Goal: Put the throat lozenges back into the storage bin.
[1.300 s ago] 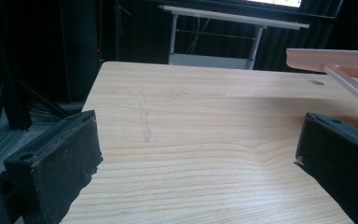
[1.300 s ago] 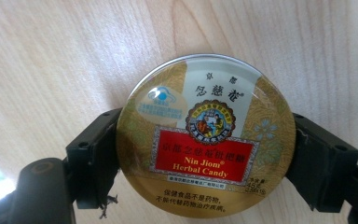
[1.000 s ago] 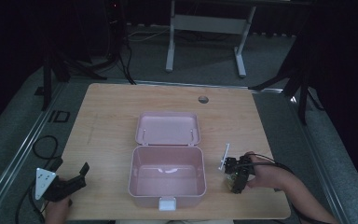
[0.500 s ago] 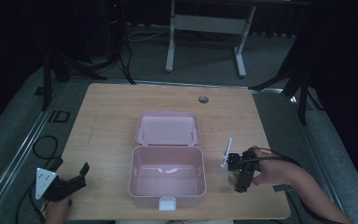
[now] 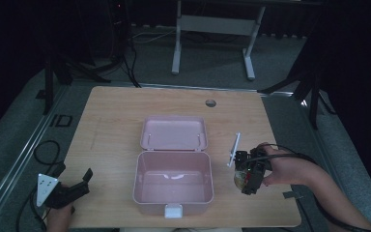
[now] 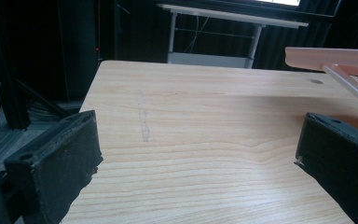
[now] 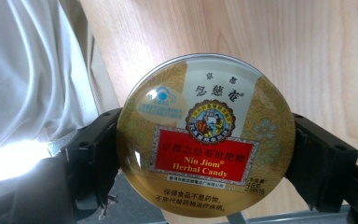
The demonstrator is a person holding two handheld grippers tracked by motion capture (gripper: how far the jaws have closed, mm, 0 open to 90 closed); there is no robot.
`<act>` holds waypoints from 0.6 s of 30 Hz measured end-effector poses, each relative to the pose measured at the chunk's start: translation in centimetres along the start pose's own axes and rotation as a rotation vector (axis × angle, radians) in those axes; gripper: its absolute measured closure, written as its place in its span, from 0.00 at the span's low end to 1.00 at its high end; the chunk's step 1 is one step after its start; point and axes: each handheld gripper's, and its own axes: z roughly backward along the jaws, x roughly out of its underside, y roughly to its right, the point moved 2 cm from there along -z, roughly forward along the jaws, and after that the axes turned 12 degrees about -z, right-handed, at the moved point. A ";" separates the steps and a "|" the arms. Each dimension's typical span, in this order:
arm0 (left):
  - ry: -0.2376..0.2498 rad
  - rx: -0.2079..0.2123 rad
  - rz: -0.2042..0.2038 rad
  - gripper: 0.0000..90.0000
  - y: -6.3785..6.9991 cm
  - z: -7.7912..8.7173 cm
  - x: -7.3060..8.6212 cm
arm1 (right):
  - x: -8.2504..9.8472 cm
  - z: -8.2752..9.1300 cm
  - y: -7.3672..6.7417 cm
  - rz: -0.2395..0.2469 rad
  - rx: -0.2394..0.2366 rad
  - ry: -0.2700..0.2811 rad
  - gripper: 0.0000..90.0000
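The right gripper [image 5: 244, 180] grasps a round candy tin [image 7: 205, 140] by its rim, one jaw on either side, the printed lid facing the camera in the right gripper view. In the high view the tin [image 5: 240, 180] is held near the right front part of the tabletop [image 5: 111, 111], just beside the right wall of the open pink box [image 5: 173, 182]; whether it is clear of the surface cannot be told. The box stands at the middle of the front edge, lid [image 5: 174, 133] laid back flat toward the far edge, interior bare, white latch [image 5: 173, 210] at its front wall.

The left gripper [image 5: 72, 191] rests at the front left corner, jaws spread wide and holding nothing; its own view shows bare wood between them.

Assessment: the pick-up appears complete and the box is already opened. Remaining, in my judgement: carry the tin over the right wall, set it inside, release, and possibly close the lid. A thin white strip [image 5: 234, 150] lies close behind the right gripper, apart from the box.
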 end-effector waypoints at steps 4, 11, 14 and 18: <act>-0.001 0.000 0.001 0.00 0.0 0.0 0.0 | -1.0 1.7 -0.8 0.030 0.010 0.022 0.22; 0.001 0.003 0.002 0.00 0.0 0.0 0.0 | -3.6 3.4 -2.9 0.106 -0.009 0.048 0.22; 0.001 0.005 0.002 0.00 0.0 0.0 0.0 | -4.9 3.3 -3.7 0.139 -0.006 0.042 0.22; 0.001 0.007 -0.001 0.00 0.0 0.0 0.0 | -6.5 3.2 -4.6 0.182 -0.014 0.045 0.22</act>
